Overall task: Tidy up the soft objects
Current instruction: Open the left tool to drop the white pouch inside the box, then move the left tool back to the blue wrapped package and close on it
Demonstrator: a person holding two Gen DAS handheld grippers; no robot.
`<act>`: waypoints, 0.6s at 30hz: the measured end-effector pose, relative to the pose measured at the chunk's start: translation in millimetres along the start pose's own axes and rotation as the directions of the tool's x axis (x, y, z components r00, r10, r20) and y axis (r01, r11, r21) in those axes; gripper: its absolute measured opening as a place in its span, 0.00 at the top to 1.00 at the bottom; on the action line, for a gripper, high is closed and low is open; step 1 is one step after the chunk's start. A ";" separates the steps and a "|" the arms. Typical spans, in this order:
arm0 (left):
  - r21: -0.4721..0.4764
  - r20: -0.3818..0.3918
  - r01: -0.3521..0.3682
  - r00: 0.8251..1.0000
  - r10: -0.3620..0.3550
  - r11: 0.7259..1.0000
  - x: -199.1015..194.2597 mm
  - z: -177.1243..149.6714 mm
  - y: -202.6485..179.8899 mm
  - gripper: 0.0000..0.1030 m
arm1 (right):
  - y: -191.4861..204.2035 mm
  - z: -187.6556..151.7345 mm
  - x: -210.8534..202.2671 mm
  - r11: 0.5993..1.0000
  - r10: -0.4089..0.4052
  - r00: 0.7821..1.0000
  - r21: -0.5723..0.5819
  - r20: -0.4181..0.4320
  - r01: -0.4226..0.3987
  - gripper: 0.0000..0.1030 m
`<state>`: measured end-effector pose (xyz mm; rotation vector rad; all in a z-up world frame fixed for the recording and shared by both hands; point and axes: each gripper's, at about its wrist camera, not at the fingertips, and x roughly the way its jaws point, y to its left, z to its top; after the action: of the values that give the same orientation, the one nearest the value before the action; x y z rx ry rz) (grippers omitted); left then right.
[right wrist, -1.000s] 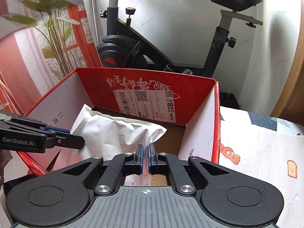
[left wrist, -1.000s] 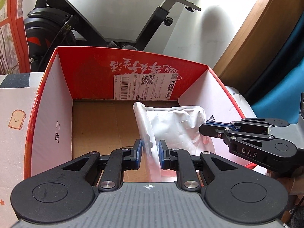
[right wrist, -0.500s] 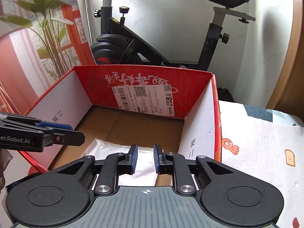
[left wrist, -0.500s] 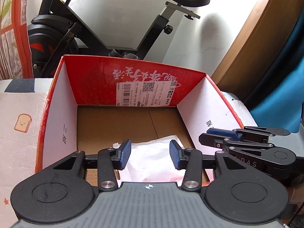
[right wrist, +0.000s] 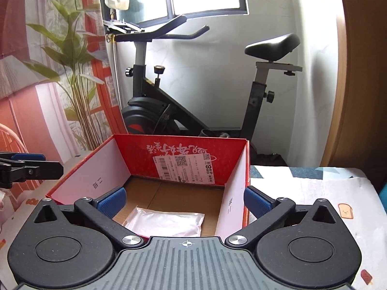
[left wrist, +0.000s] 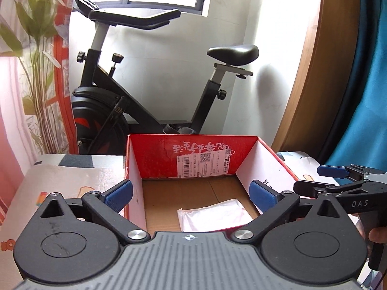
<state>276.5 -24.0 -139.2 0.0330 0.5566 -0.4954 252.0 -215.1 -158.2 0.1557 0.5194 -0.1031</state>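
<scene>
The white soft pouch [left wrist: 212, 215] lies flat on the floor of the red box [left wrist: 154, 159]; nothing grips it. The left gripper [left wrist: 191, 194] and right gripper [right wrist: 185, 200] have just been opening; both jaws stand wide apart, empty.

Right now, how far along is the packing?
Done: the white pouch lies flat on the floor of the red box. In hand: nothing; the left gripper and right gripper have just been opening and stand wide, with nothing between them. Left: no other soft item is in view, so I cannot tell.
</scene>
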 end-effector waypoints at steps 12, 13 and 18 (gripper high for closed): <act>-0.027 0.085 -0.078 0.993 0.080 0.997 -79.3 -46.7 0.4 0.00 | 21.5 -40.3 -84.1 1.000 -0.007 0.992 -0.003 0.130 0.007 0.00; -0.035 0.083 -0.082 0.993 0.084 0.996 -83.1 -51.4 0.3 0.00 | 24.8 -45.7 -90.2 1.000 -0.008 0.991 -0.006 0.135 0.009 0.00; -0.047 0.074 -0.084 0.993 0.087 0.995 -98.9 -80.2 -3.1 0.00 | 39.3 -74.8 -117.1 1.000 -0.019 0.986 -0.012 0.168 0.021 0.00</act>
<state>162.4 30.0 -156.3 -0.0034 0.4892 -0.3991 120.0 -156.5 -158.8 0.1273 0.3533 -0.1315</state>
